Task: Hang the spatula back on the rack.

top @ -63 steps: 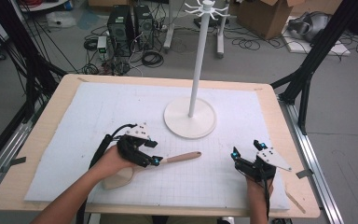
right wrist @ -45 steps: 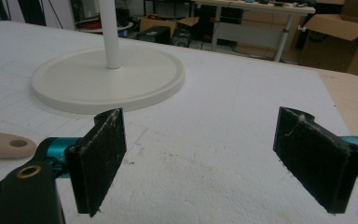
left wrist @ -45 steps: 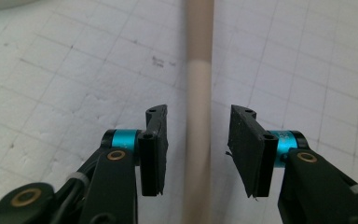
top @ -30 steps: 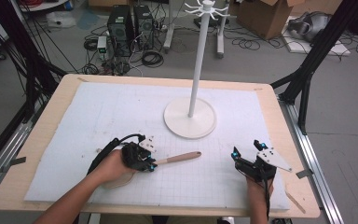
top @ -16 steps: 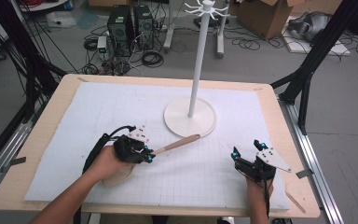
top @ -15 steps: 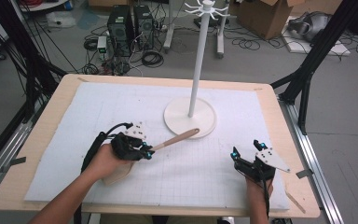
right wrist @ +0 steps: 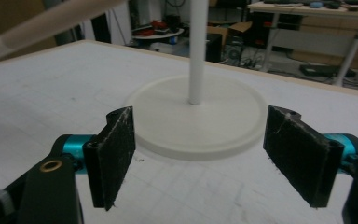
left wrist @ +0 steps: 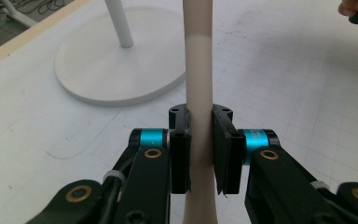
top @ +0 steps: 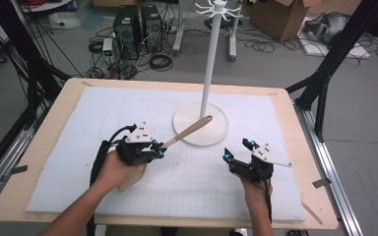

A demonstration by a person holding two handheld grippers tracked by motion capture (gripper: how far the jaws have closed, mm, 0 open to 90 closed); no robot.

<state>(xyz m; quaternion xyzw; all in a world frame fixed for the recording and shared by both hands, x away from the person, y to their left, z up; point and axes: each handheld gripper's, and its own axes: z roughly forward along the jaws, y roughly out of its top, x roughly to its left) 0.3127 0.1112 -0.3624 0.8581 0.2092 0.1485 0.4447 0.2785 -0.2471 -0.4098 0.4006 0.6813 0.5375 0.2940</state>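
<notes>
A wooden utensil with a long pale handle [top: 187,132] is held by my left gripper [top: 157,150], which is shut on the handle near its wide end. The flat wide end [top: 129,180] pokes out below the left hand. The handle slants up and right, its tip over the round base [top: 219,132] of a white stand. In the left gripper view the handle [left wrist: 199,70] runs straight up between the pads [left wrist: 180,158] of the left gripper [left wrist: 200,151]. My right gripper [top: 236,150] rests open at the front right of the mat; in its own view the right gripper [right wrist: 205,158] faces the stand base [right wrist: 200,121].
The white stand's pole [top: 209,64] rises from the base to a crown of hooks [top: 218,8]. A white gridded mat [top: 78,118] covers the wooden table [top: 44,142]. Cables, computer cases and boxes lie on the floor beyond the far edge.
My left gripper has lifted and swung the utensil, so the handle tip rose from the mat to over the stand's base. The right gripper has stayed put.
</notes>
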